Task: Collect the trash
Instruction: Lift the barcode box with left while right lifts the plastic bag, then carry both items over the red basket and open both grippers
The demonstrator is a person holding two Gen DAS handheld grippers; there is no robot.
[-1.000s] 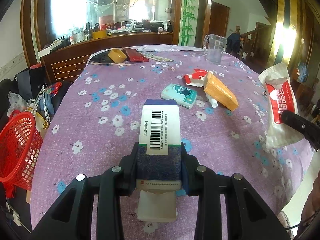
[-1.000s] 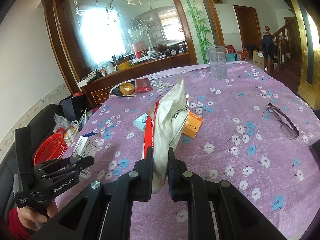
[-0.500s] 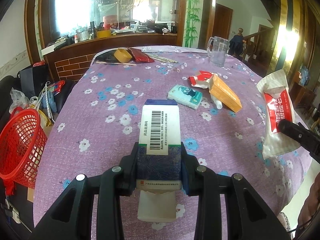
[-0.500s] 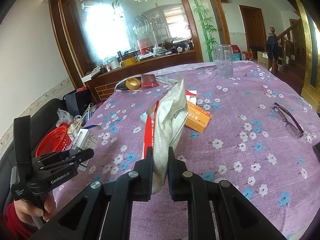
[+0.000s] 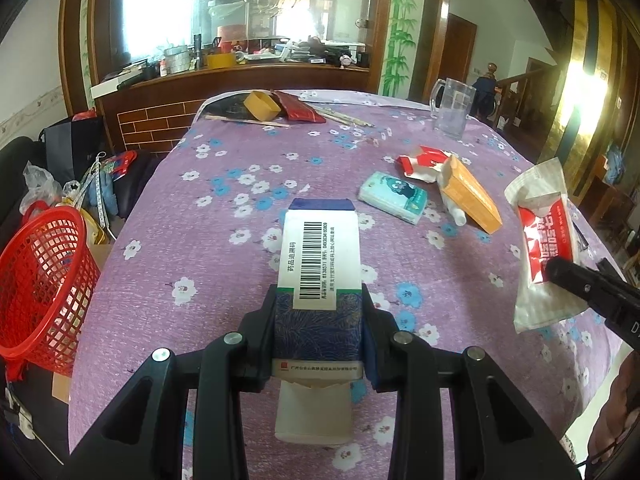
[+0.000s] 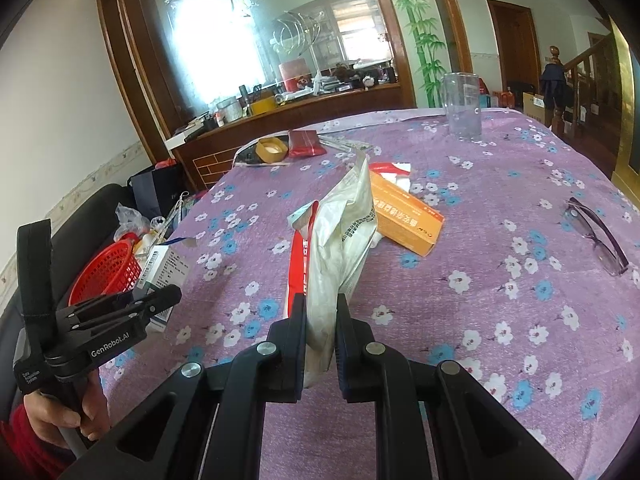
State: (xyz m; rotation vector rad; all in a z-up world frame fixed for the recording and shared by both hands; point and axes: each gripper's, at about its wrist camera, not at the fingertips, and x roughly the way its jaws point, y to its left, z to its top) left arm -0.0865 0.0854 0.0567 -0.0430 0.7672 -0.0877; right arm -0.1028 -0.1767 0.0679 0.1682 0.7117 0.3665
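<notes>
My left gripper (image 5: 319, 312) is shut on a blue and white medicine box (image 5: 322, 256) with a barcode, held above the purple flowered tablecloth (image 5: 224, 208). My right gripper (image 6: 322, 308) is shut on a crumpled white and red wrapper (image 6: 340, 232), which also shows at the right of the left wrist view (image 5: 546, 248). In the right wrist view the left gripper (image 6: 160, 300) and the medicine box (image 6: 164, 270) sit at the left, just over the table's left edge near the red mesh basket (image 6: 106, 276). The red mesh basket (image 5: 40, 284) stands beside the table, left of the box.
On the table lie an orange box (image 5: 470, 196), a teal tissue pack (image 5: 392, 198), a red and white wrapper (image 5: 422, 162), a tape roll (image 5: 262, 106), a clear jug (image 5: 452, 108) and glasses (image 6: 596, 236). Bags (image 5: 84, 184) crowd the floor past the basket.
The right gripper with its wrapper has shifted a little to the left and lower over the table, nearer the left gripper. The left gripper has barely moved.
</notes>
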